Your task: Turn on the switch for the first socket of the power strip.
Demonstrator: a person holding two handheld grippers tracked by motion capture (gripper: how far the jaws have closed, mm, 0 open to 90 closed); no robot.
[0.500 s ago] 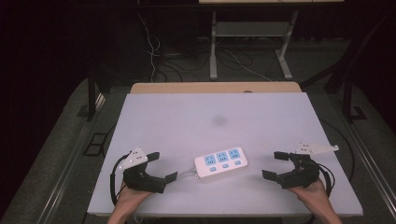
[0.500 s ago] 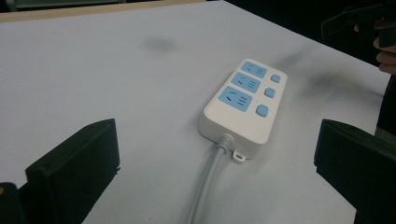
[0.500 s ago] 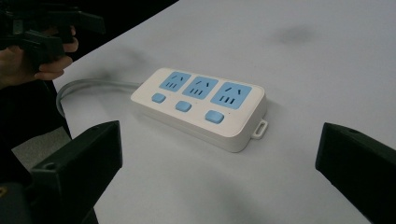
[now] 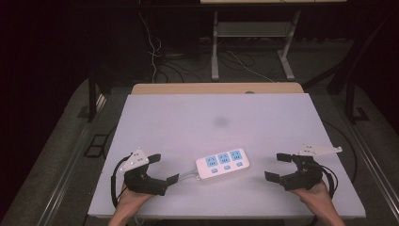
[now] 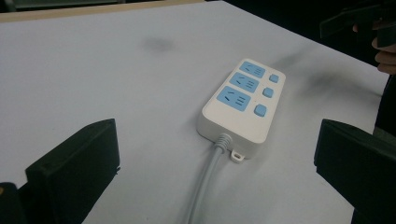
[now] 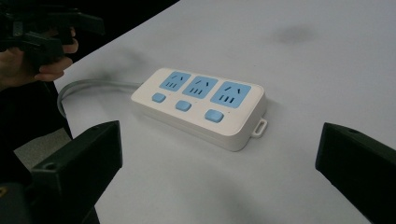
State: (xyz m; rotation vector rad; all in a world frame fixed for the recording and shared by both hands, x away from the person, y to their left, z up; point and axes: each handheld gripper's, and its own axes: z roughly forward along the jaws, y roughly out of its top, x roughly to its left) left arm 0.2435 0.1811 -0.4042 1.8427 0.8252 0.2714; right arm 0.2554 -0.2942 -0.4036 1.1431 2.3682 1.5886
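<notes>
A white power strip (image 4: 222,165) with three blue sockets and three blue buttons lies flat on the white table top (image 4: 263,117), near its front edge. Its grey cable (image 4: 188,173) runs off to the left. My left gripper (image 4: 164,168) stands open just left of the strip, near the cable end, with nothing between its fingers (image 5: 74,172). My right gripper (image 4: 275,165) stands open a little to the right of the strip, also holding nothing. In the right gripper view the strip (image 6: 201,105) lies ahead between the wide-apart fingers (image 6: 79,168).
A dark smudge (image 4: 221,121) marks the table's middle. A wooden strip (image 4: 216,88) runs along the far edge. Beyond it stand metal desk legs (image 4: 215,42) and loose cables (image 4: 155,52) on a dark floor. The strip's cable (image 6: 88,85) curves off the table's front edge.
</notes>
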